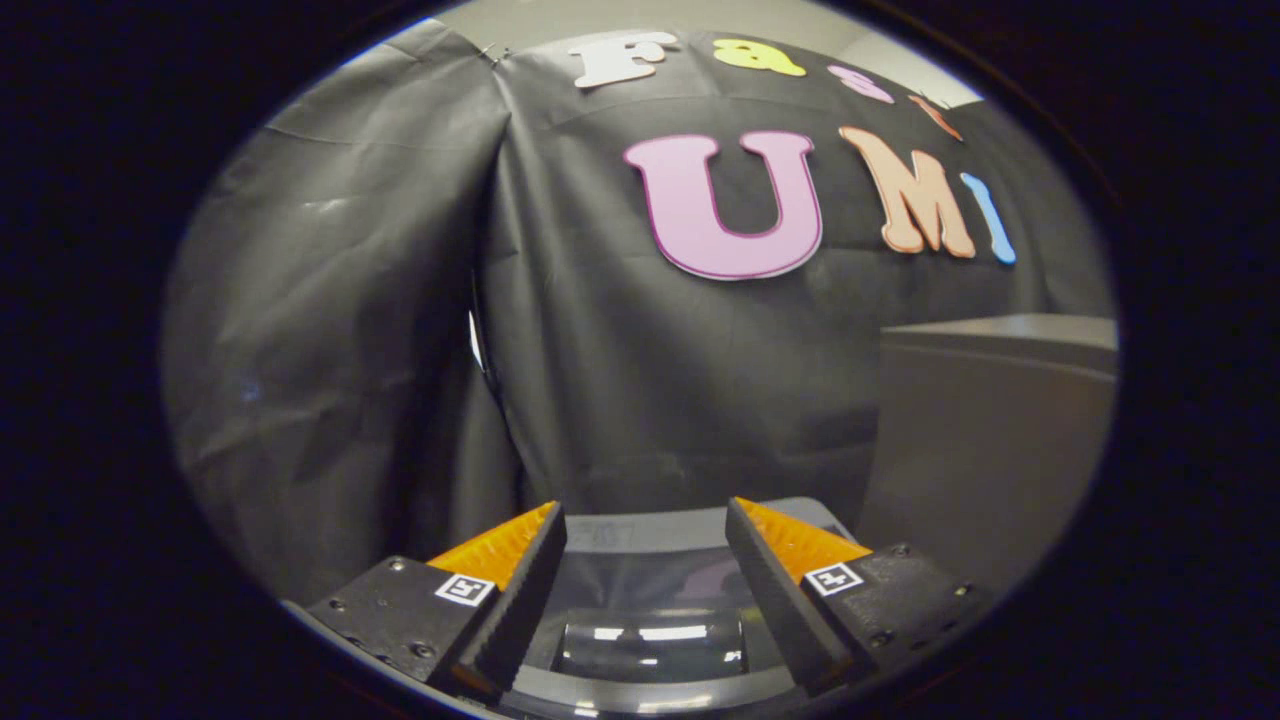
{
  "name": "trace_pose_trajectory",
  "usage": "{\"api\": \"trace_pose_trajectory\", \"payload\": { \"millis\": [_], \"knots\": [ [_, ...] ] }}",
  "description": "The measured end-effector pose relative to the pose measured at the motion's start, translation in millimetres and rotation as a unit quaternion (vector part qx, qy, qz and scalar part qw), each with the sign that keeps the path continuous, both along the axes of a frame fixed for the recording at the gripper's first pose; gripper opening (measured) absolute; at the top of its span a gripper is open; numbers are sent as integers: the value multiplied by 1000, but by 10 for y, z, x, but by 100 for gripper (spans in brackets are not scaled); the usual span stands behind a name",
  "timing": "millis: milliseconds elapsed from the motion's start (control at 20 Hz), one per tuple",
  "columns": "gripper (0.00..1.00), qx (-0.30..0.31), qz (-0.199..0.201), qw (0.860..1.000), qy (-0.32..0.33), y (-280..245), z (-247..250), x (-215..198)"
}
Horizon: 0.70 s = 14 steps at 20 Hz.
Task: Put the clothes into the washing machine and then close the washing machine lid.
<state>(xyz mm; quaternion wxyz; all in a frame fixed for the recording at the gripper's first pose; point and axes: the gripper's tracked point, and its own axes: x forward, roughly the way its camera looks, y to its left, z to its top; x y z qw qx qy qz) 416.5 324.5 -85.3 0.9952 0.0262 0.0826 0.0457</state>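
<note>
Gripper view looks forward along the gripper (646,560), whose fingers are spread apart with nothing between them. Below and between the fingers lies the washing machine (650,610), its glossy dark lid (652,645) closed and catching light reflections, with a grey rim curving beneath. Beyond the fingers hangs the black cloth wall (620,340). Off to the right stands a grey cabinet (990,440), well apart from the fingers.
</note>
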Motion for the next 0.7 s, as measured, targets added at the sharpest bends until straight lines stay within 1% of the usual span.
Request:
{"api": "trace_pose_trajectory", "payload": {
  "millis": [150, 300, 500, 700],
  "knots": [
    [97, -28, 3, 1000, 5, -73, -54, -179],
    [97, -36, 5, 999, 0, -124, -22, -331],
    [97, -20, 12, 1000, 9, -230, 12, -830],
    [97, -20, 11, 999, 23, -364, 40, -1251]
  ]
}}
